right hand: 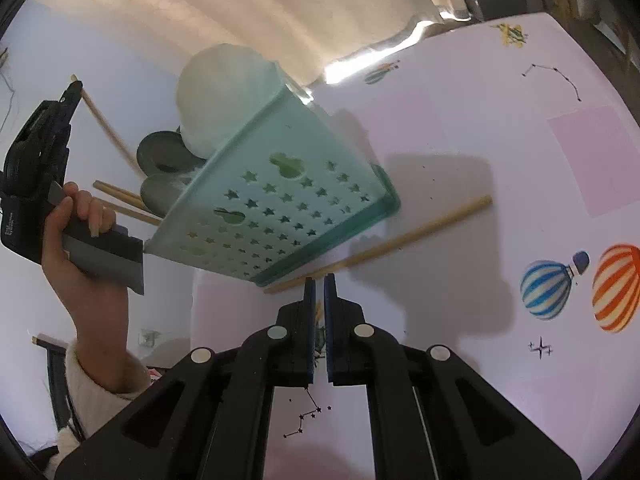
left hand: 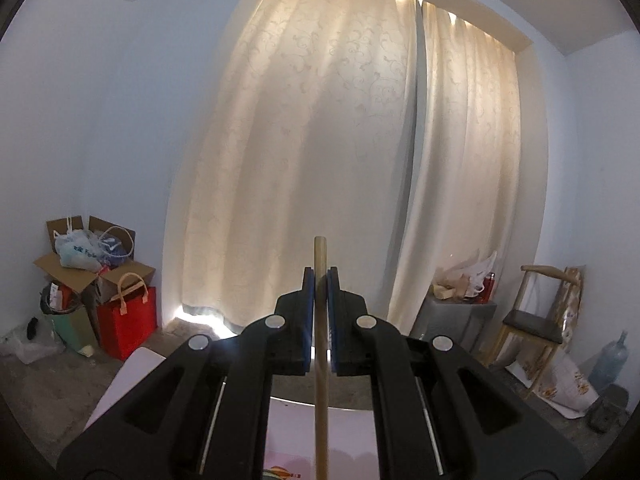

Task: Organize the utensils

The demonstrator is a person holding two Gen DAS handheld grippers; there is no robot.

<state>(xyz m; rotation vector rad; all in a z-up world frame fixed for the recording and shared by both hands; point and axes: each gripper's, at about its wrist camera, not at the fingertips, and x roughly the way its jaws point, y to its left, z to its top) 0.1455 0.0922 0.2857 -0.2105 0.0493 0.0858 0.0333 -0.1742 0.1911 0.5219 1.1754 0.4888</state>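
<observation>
Left wrist: chopstick [left hand: 321, 320] upright in tongs [left hand: 321, 276].

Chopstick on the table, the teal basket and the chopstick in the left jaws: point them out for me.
Chopstick on the table [right hand: 400, 240]: right wrist view, mid-shaft.
Teal basket [right hand: 280, 200]: right wrist view, star-punched side wall.
Held chopstick [left hand: 320, 256]: left wrist view, tip end above the jaws.
</observation>
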